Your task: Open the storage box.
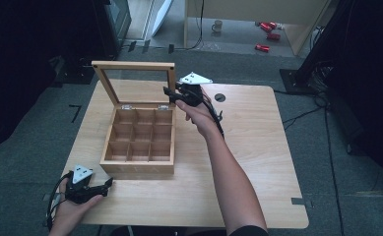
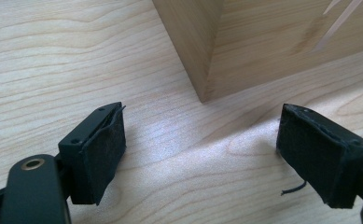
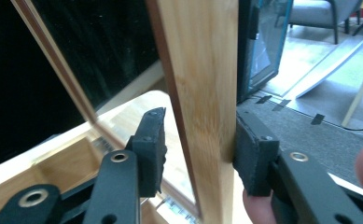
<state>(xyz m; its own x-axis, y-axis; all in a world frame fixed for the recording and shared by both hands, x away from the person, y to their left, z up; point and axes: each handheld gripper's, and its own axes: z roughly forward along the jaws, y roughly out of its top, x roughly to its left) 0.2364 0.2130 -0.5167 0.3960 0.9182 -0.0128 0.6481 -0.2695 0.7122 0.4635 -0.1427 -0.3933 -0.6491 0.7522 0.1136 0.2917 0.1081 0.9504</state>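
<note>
Right gripper view: jaws of right gripper [image 3: 198,154] astride lid frame [image 3: 202,93], far pad touching, near pad apart. Best squeezed square on before swinging. Left gripper [image 2: 200,154] spread, empty, box corner [image 2: 202,88] just ahead; could steady box [image 1: 137,140].

My worktop [image 1: 258,162] is pale wood with a small round dark hole [image 1: 220,97] toward 12 o'clock. Grey carpet floor [image 1: 346,187] lies all around it. Out past the far edge, at about 12 o'clock, a mug [image 1: 217,25] stands on the floor, and a few red items [image 1: 262,47] lie near it toward 1 o'clock. Black cables [image 1: 297,115] trail across the carpet at 3 o'clock. A strip of tape [image 1: 297,200] sits at 4 o'clock.
</note>
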